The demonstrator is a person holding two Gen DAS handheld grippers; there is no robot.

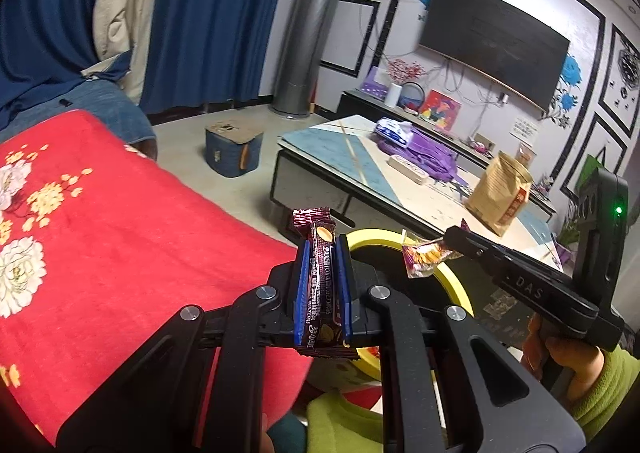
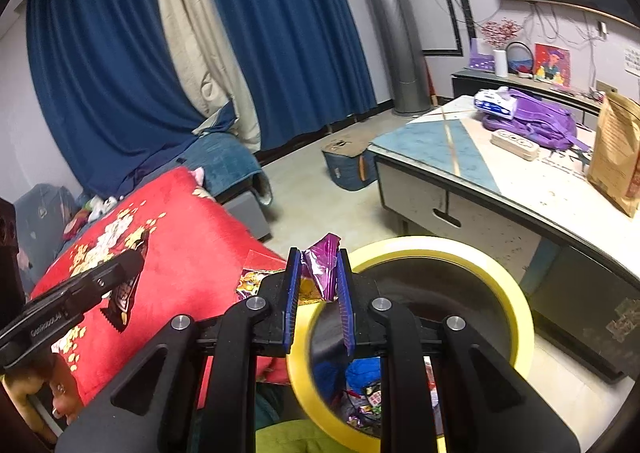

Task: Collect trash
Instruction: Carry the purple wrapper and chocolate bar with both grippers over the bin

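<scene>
A red flowered blanket (image 1: 120, 213) fills the left of the scene, covering a bed or sofa. Just right of it, the left gripper (image 1: 323, 285) has its blue fingers (image 1: 303, 285) nearly closed, clamping a dark maroon snack wrapper (image 1: 322, 289). The wrapper's long axis runs along the fingers, and its crimped end sticks out past the tips.

Next to the right comes a round bin with a yellow rim (image 2: 516, 305), standing on the floor between the blanket and a low counter (image 2: 516, 189). In the left wrist view the bin lies directly ahead of and below the left fingers.

Farther right, the right gripper (image 2: 320, 285) holds a crumpled purple foil wrapper (image 2: 322, 265) between narrowly set fingers (image 2: 291, 285), with a yellow and orange part trailing to the left.

The relation that matters: the right gripper's fingers sit over the near edge of the bin, so this hand looks nearer to dropping its trash. The left gripper hovers at the rim on the blanket side.

Only the right wrist view looks down into the bin, where colourful wrappers already lie at the bottom. Only the left wrist view shows the right gripper from the side, its wrapper (image 1: 424, 257) hanging above the rim, and a green sleeve (image 1: 608, 393) behind it.

On the counter rest a purple bag (image 2: 532, 121) and a brown paper pouch (image 2: 616, 153).
</scene>
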